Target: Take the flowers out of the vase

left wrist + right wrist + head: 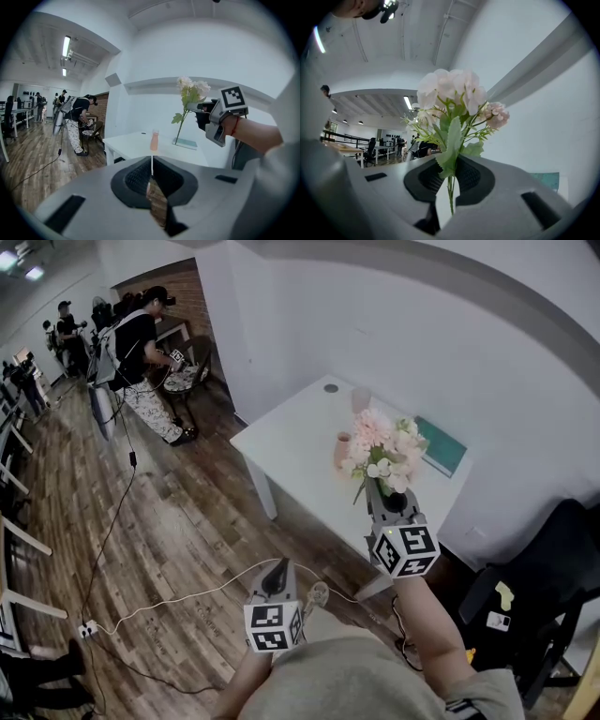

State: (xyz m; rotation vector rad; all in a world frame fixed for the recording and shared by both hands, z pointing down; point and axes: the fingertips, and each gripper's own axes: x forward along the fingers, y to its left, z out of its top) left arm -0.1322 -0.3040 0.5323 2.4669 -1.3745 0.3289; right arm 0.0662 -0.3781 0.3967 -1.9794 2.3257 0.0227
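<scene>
My right gripper (386, 491) is shut on the green stems of a bunch of pale pink and white flowers (382, 451), held in the air over the near edge of the white table (291, 442). In the right gripper view the stem (450, 192) runs up between the pads to the blooms (452, 101). A small pink vase (342, 448) stands upright on the table, just left of the bunch, also in the left gripper view (154, 140). My left gripper (277, 579) hangs shut and empty over the wood floor, short of the table, pointing at the vase (151, 176).
A teal book (441, 448) lies at the table's far right and a clear cup (361, 399) stands behind the vase. A black chair (534, 606) is at my right. White cable (187, 601) crosses the floor. People (141, 352) stand at the back left.
</scene>
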